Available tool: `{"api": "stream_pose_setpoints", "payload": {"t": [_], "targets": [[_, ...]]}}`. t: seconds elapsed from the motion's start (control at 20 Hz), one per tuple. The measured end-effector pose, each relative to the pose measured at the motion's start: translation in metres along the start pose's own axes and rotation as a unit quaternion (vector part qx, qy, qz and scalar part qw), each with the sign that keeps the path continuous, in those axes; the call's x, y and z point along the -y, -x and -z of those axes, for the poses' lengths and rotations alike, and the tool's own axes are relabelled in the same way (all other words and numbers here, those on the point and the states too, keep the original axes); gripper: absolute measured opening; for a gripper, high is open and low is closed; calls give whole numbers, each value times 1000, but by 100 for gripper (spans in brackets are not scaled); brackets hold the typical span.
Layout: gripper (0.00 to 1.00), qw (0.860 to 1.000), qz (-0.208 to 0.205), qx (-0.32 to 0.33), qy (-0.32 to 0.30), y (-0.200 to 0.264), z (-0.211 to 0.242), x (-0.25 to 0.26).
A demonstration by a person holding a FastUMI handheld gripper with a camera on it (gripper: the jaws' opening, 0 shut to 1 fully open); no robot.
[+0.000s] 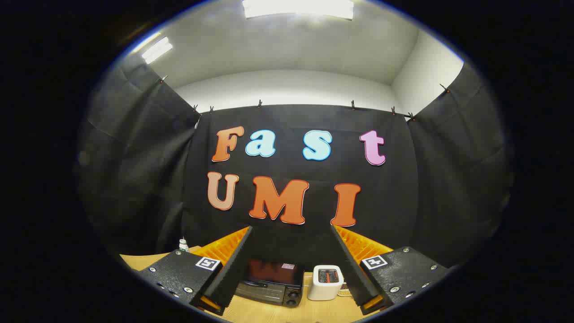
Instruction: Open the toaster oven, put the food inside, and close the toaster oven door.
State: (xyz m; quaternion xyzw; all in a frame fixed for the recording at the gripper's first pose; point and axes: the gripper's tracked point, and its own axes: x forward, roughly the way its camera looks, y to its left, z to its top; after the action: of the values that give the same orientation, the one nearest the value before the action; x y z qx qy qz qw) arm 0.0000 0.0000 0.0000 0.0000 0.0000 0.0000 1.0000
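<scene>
Toaster oven: dark, door shut, standing on the wooden table between the two fingers and beyond their tips, seemingly toward the far edge near the black cloth. Knobs at its right front corner. Just beside it to the right, a white toaster, close enough that touching or apart cannot be told. Something pale and round, partly hidden by the right finger, just right of the white toaster; possibly the food, too small to be sure. A small bottle near the table's far left corner, well apart from the oven.

Gripper: spread wide, nothing between the foam pads, raised and well short of the oven.

Risks, judged from here:
- Door handle not made out; closing on the wrong edge likely to slip off or shove the whole oven back toward the cloth.
- White toaster crowding the oven's right side; the right finger could knock it on the way in.
- Food not clearly located; a reach for it past the toaster could tip or push that toaster.
- Approach from this height leaves the oven low ahead, so misjudging the descent seems easy.
</scene>
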Motion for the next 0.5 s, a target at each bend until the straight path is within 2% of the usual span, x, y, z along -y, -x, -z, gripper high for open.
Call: {"api": "stream_pose_setpoints", "payload": {"t": [0.5], "targets": [[99,1000,1,11,-1,-12,-15,-21]]}}
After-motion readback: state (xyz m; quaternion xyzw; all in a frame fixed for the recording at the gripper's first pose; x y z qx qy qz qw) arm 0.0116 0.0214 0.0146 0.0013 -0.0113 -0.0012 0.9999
